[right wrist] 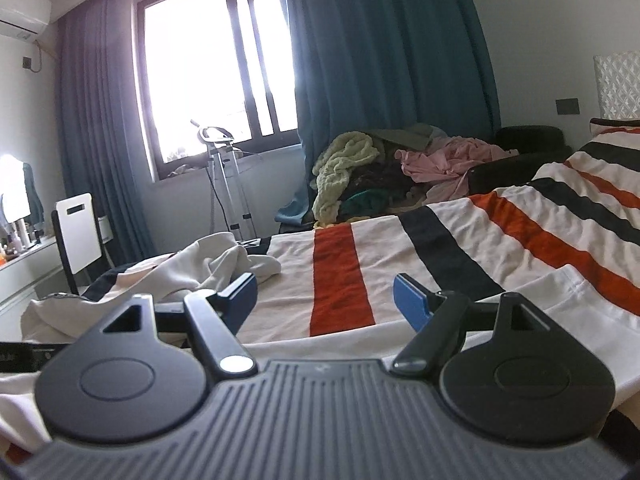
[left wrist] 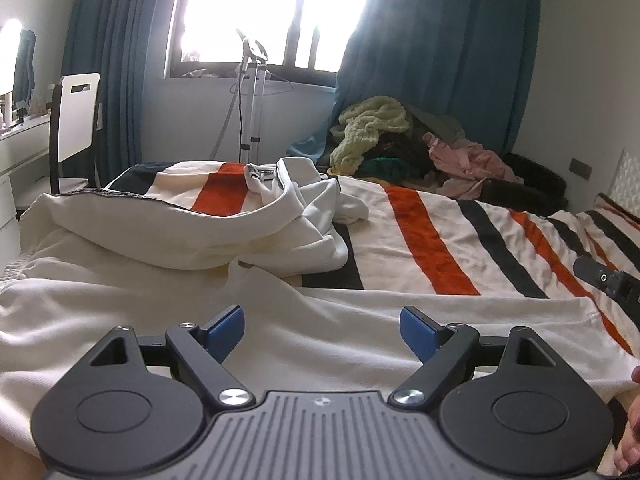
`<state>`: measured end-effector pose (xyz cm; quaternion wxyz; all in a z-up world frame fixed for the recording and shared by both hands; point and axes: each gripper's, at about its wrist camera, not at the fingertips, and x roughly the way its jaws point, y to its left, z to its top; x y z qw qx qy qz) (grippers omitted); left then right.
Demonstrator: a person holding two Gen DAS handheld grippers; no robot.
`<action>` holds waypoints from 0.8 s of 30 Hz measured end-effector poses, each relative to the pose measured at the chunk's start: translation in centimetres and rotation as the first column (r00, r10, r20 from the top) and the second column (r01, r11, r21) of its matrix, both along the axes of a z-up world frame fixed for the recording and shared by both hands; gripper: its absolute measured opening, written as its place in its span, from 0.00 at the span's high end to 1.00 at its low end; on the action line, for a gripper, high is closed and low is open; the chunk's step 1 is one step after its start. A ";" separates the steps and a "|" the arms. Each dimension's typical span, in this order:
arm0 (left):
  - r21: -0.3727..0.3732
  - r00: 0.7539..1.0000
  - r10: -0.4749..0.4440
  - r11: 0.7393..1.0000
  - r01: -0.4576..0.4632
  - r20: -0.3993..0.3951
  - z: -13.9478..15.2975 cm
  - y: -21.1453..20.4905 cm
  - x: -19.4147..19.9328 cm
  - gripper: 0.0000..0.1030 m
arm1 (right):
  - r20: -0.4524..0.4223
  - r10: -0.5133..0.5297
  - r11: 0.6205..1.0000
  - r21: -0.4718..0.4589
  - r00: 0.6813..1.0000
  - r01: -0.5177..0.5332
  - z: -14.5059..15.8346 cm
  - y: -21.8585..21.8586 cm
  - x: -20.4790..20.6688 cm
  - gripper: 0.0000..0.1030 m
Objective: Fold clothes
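Blue ribbed fingers (left wrist: 224,334) spread wide above soft cream garment (left wrist: 120,312).

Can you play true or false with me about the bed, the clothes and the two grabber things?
1. Both grabbers are open with nothing pinched. True: the left gripper and the right gripper both have empty gaps between their blue pads.
2. The bedspread is plain blue. False: it is cream with orange and black stripes.
3. A white garment lies neatly folded. False: it is crumpled and spread over the bed.
4. A pile of clothes sits beyond the bed by the blue curtain. True.
5. The white chair is lying on the bed. False: it stands upright on the floor beside the bed.
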<state>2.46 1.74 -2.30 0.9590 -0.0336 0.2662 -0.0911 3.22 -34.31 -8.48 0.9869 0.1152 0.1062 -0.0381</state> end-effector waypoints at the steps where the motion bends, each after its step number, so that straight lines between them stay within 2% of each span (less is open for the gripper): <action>1: 0.004 1.000 0.000 1.000 0.000 0.000 0.0 0.0 0.0 0.16 | -0.001 -0.003 1.000 0.001 1.000 0.003 0.0 0.0 0.0 0.25; 7: -0.001 1.000 0.006 1.000 -0.006 -0.007 0.1 0.1 0.2 0.16 | -0.007 -0.034 0.999 -0.006 0.999 0.034 -0.6 -0.2 0.1 0.25; 12: 0.043 1.000 -0.008 0.999 0.009 -0.016 -0.2 -0.8 1.2 0.16 | -0.038 -0.060 0.998 0.006 0.997 0.060 -1.6 -0.5 0.8 0.25; 14: 0.092 0.999 -0.034 0.995 0.036 -0.026 -0.7 -1.6 1.8 0.16 | -0.050 -0.080 0.997 0.009 0.995 0.081 -2.0 -0.7 1.0 0.25; 18: 0.258 0.994 -0.105 0.960 0.112 -0.039 -2.2 -4.2 3.1 0.16 | -0.086 -0.120 0.992 0.036 0.989 0.123 -3.2 -1.4 1.5 0.25; 21: 0.301 0.987 -0.150 0.940 0.160 -0.057 -3.5 -5.9 4.6 0.16 | -0.108 -0.134 0.989 0.047 0.985 0.140 -3.9 -1.9 2.2 0.25; 24: 0.294 0.981 -0.188 0.936 0.192 -0.043 -4.7 -7.3 6.4 0.16 | -0.121 -0.144 0.987 0.047 0.982 0.151 -4.8 -2.1 3.1 0.25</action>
